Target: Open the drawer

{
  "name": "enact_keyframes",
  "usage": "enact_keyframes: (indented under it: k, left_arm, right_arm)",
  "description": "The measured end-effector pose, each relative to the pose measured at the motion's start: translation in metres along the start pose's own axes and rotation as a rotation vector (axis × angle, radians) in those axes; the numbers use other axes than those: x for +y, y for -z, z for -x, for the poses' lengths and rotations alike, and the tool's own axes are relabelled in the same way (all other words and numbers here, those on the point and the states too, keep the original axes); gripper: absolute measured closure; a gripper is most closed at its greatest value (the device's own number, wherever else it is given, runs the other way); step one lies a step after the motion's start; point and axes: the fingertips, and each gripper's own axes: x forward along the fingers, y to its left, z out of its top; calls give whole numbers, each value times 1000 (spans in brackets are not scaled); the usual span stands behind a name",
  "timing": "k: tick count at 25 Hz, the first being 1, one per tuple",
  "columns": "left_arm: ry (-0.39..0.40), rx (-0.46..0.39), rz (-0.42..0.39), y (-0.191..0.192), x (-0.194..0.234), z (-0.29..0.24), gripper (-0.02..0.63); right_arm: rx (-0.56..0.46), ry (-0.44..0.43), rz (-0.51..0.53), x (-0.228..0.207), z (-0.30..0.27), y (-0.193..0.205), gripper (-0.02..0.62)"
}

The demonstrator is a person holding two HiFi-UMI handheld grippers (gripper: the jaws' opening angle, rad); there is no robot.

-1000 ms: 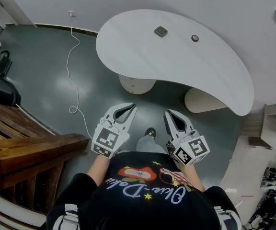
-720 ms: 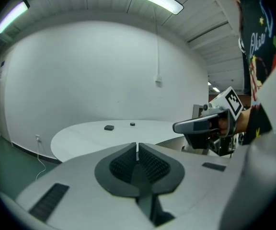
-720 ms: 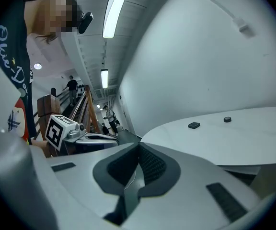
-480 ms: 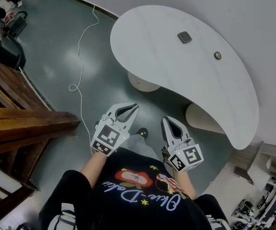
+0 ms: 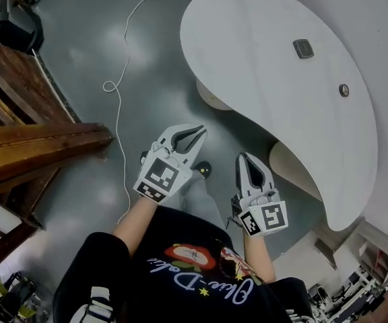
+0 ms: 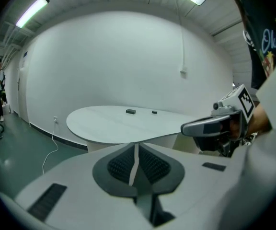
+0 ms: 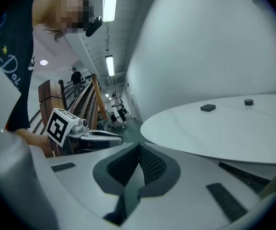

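No drawer shows in any view. My left gripper point(image 5: 197, 132) and right gripper point(image 5: 246, 157) hang side by side in front of the person's body, over the grey floor, pointing toward a white curved table point(image 5: 268, 66). Both are shut with nothing between the pads. In the left gripper view the shut left gripper point(image 6: 135, 147) faces the table point(image 6: 123, 126), with the right gripper point(image 6: 190, 127) beside it. In the right gripper view the shut right gripper point(image 7: 138, 146) faces the table point(image 7: 214, 128), with the left gripper point(image 7: 114, 135) at its left.
A dark square thing point(image 5: 302, 48) and a small round thing point(image 5: 343, 90) lie on the table, which stands on two pale pedestals point(image 5: 214, 96). A wooden stair rail point(image 5: 32, 147) fills the left. A white cable point(image 5: 123, 73) trails over the floor. Shelves point(image 5: 376, 247) stand at lower right.
The head view has swung: the table now lies further right and turned, the wooden rail higher at left. Both grippers have sunk lower and stayed shut, side by side.
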Motion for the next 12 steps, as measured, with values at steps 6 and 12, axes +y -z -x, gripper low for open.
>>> enact_keyframes:
  k: [6,12]
  left_arm:
    - [2,1,38,30,22,-26,600]
    - [-7,17,75,69,46,-49,598]
  right_arm:
    - [30,-34,8,0,-42,23,595]
    - [47,-7,-3,-11,-74,47,595]
